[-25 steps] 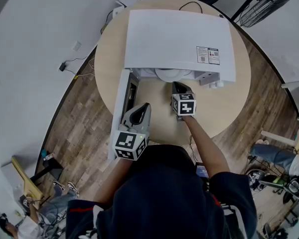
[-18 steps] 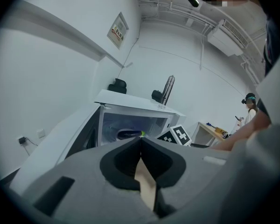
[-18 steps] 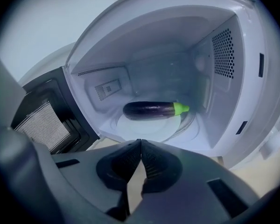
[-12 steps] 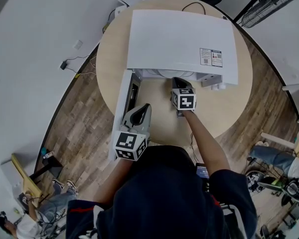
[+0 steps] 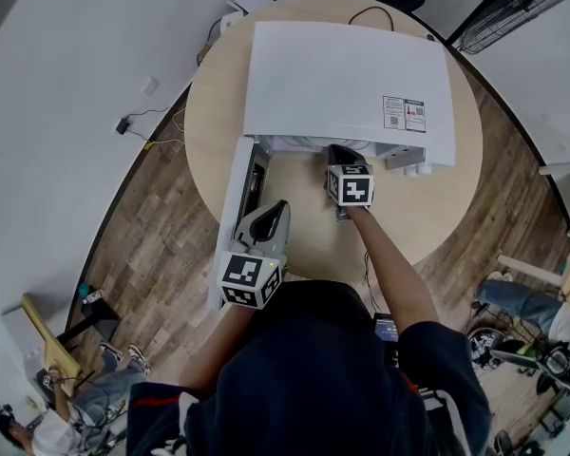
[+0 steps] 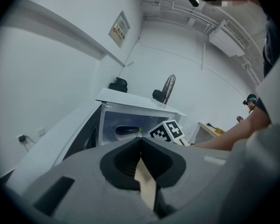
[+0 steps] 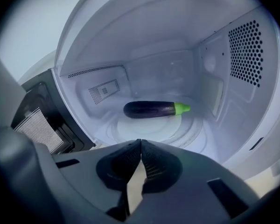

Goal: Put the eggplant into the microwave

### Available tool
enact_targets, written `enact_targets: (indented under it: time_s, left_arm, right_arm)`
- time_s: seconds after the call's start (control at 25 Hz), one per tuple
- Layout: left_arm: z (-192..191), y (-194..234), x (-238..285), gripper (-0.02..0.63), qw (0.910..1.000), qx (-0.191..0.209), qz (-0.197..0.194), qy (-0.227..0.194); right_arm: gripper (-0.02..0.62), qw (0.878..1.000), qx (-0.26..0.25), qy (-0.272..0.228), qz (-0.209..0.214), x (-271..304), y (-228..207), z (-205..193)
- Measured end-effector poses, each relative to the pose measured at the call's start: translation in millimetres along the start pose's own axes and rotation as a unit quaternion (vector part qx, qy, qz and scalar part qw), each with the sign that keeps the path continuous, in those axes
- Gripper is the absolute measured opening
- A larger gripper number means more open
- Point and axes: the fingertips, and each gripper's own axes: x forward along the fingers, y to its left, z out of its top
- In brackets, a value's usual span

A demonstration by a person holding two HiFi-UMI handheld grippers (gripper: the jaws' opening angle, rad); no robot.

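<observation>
Eggplant (image 7: 156, 109) lies inside microwave (image 5: 342, 74). Right hand-held gripper (image 7: 140, 143) has barely shifted at the opening, jaws together, empty; left hand-held gripper (image 6: 140, 141) likewise. Placement looks complete.

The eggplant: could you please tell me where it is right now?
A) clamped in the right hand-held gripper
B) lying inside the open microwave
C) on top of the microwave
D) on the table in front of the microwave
B: the right gripper view shows the eggplant lying on the inner floor of the microwave, apart from the right hand-held gripper, whose jaws are together and empty.
</observation>
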Motion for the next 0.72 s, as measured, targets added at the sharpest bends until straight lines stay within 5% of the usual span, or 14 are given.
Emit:
enact_targets:
  time_s: [0.72]
  left_arm:
    - [22, -17, -8, 0.017, 0.9992, 0.012, -0.03, -0.026]
  right_arm:
    - [0.012, 0.998, -0.018, -0.052, 0.021, -64, 20, 14]
